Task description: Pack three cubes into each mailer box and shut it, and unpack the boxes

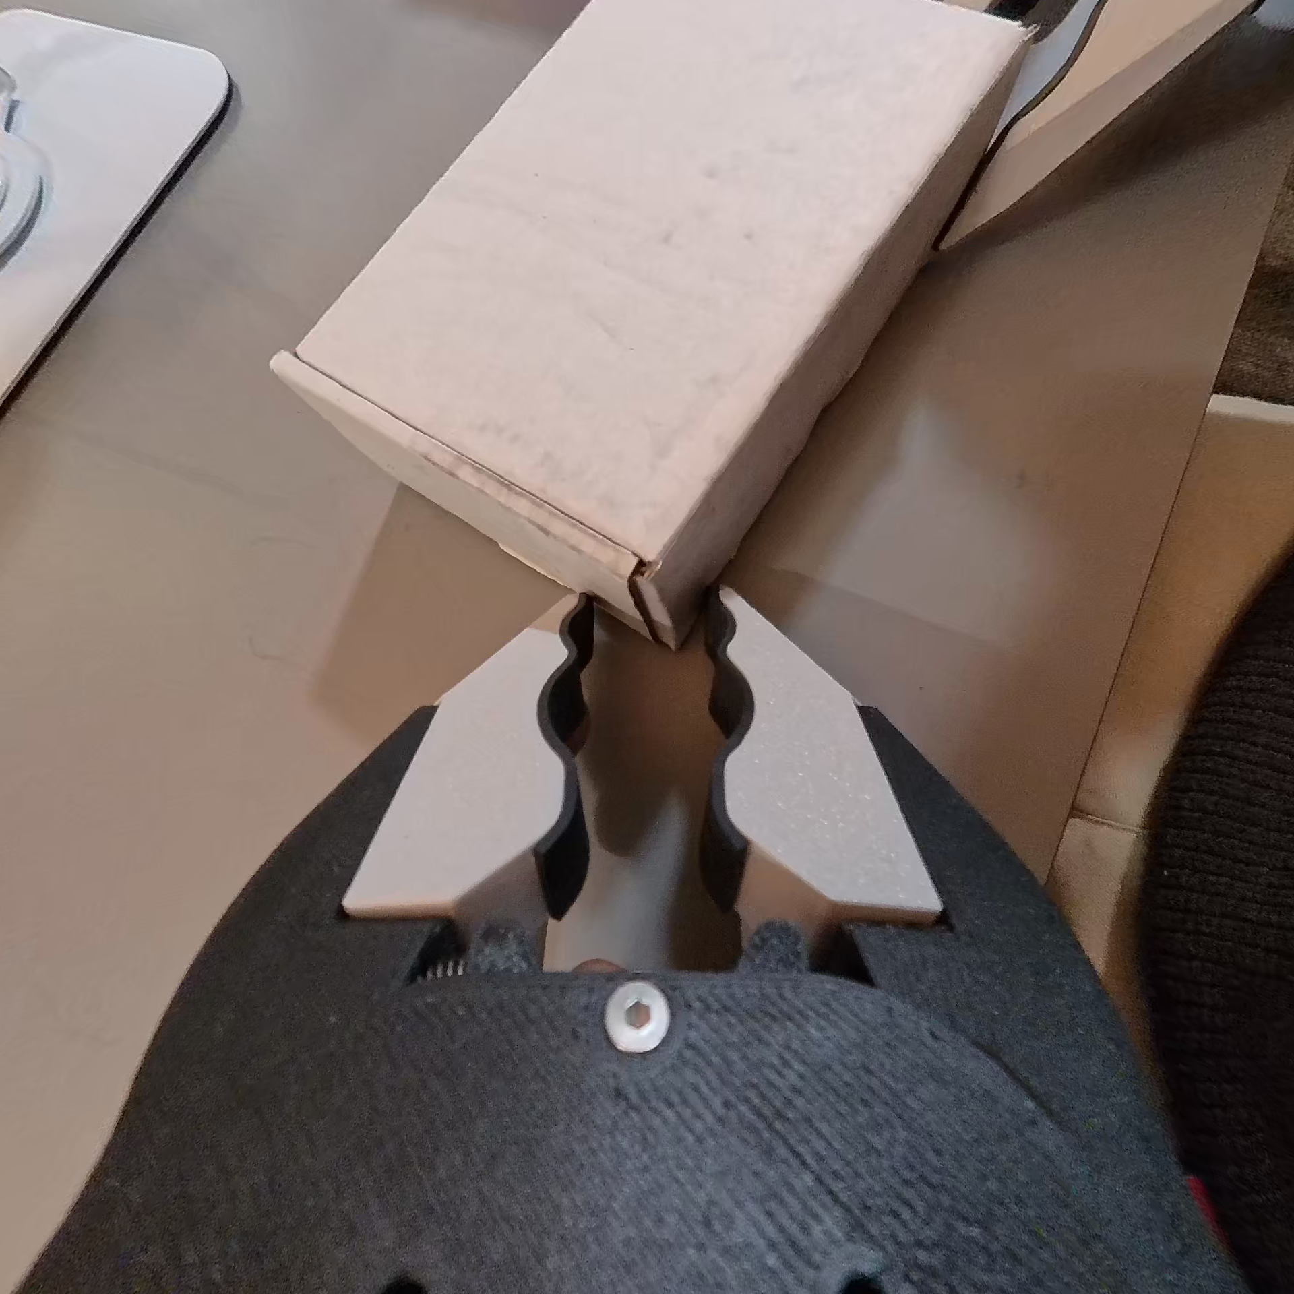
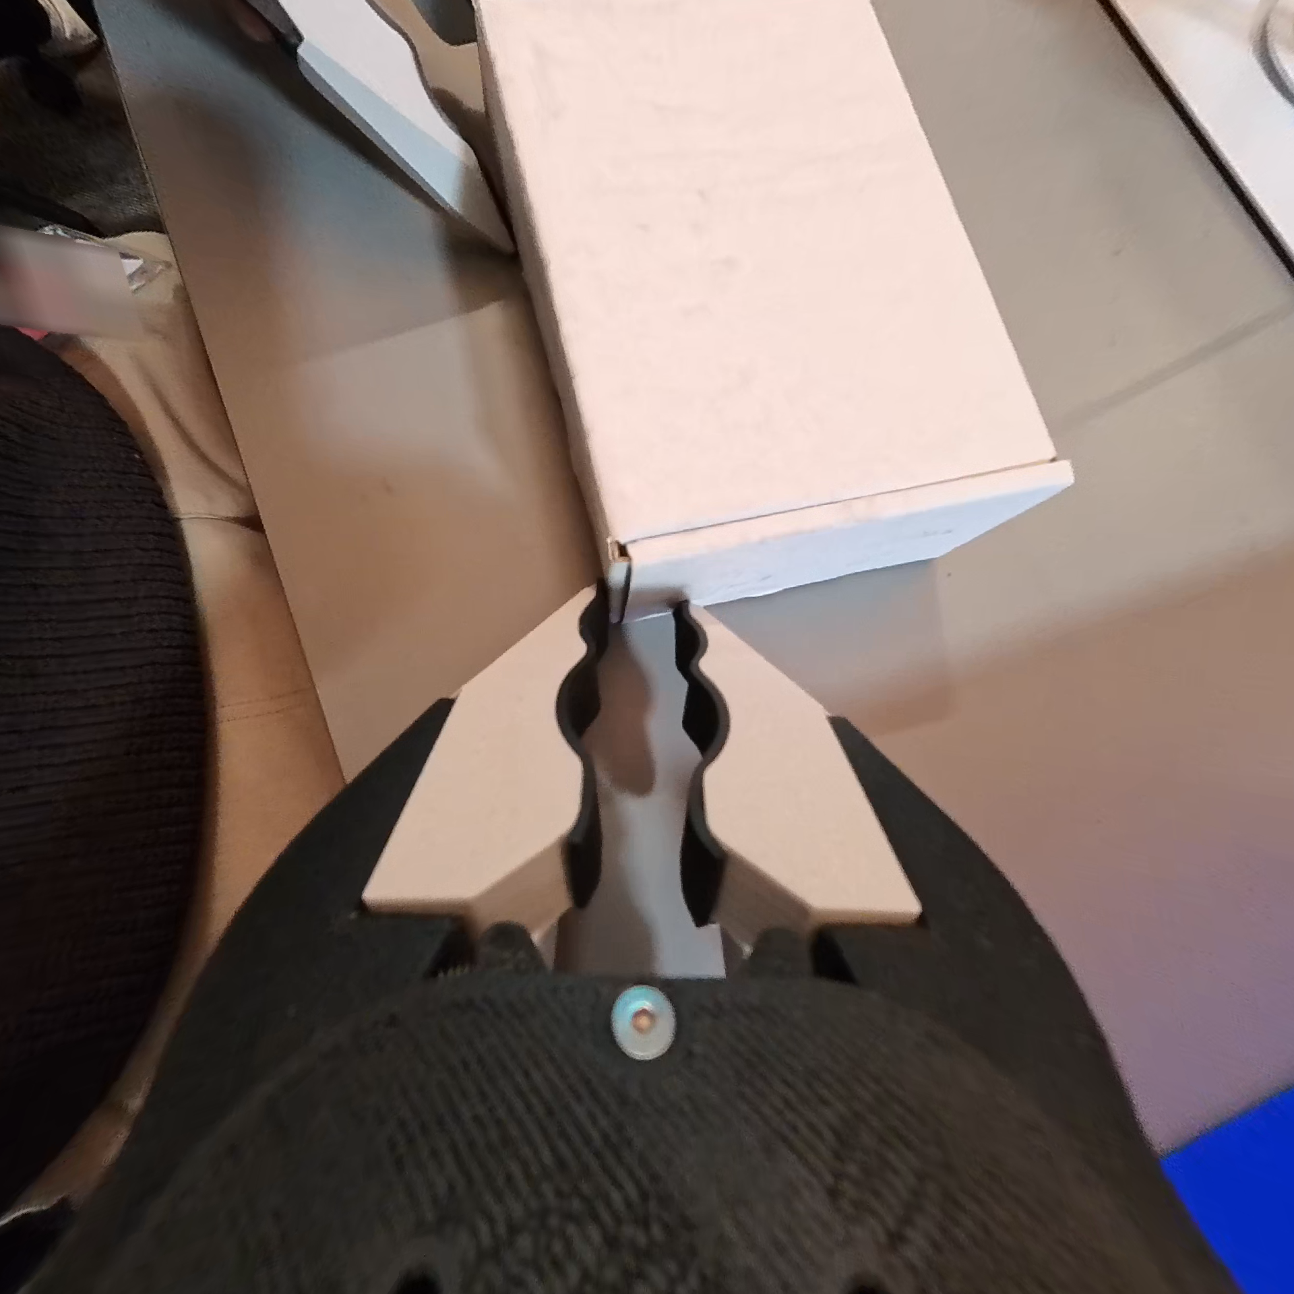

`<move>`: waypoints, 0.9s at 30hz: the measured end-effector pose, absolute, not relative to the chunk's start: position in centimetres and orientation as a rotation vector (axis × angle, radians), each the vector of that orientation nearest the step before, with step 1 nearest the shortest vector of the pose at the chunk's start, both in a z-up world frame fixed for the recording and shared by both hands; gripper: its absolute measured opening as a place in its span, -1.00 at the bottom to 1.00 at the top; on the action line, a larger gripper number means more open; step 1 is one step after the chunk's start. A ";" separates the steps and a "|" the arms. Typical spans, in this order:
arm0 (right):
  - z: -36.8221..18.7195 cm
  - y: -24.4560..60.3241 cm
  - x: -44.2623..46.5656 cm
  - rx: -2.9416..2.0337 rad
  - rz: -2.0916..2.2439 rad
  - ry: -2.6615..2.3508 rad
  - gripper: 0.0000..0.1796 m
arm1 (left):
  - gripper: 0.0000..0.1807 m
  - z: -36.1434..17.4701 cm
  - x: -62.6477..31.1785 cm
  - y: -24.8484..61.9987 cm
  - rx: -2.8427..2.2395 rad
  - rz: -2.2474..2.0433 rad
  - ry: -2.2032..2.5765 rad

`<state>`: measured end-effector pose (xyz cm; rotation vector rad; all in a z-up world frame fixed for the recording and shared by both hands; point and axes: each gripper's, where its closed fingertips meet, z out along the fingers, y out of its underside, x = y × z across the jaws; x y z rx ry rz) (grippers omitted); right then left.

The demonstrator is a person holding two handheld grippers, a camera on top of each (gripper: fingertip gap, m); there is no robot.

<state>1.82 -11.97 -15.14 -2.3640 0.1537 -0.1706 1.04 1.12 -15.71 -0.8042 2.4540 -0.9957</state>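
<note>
Left wrist view shows one shut white mailer box point(image 1: 651, 280) up off the tan table point(image 1: 140, 630), a white tray point(image 1: 105, 175) far left. My left gripper point(image 1: 648, 609) pinches one near corner. My right gripper point(image 2: 641, 609) pinches another corner of it.

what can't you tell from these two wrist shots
- Inside of the white mailer box: its closed lid hides any cubes, in both views.
- Left tongs and right tongs: each brackets a box corner; real clamping cannot be told.
- Clear object on the white tray: cut off by the left edge of the left wrist view.
- Blue item: cut off by the right wrist view's corner.
</note>
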 end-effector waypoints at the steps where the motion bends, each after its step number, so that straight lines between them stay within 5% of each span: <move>1: -15.2 -12.0 1.8 -2.364 -0.166 0.155 -0.81 | -0.68 -15.7 1.0 1.1 -0.805 -0.996 2.454; 12: -15.1 -12.2 2.1 -2.329 -0.160 0.176 -0.72 | -0.64 -15.8 0.6 0.8 -0.755 -0.992 2.464; 18: -14.9 -12.3 2.8 -2.292 -0.151 0.230 -0.32 | -0.03 -14.6 1.0 1.3 -0.814 -1.080 2.429; 27: -14.8 -12.0 3.2 -2.273 -0.142 0.251 -0.33 | 0.50 -10.3 4.8 -1.3 -0.535 -1.153 2.554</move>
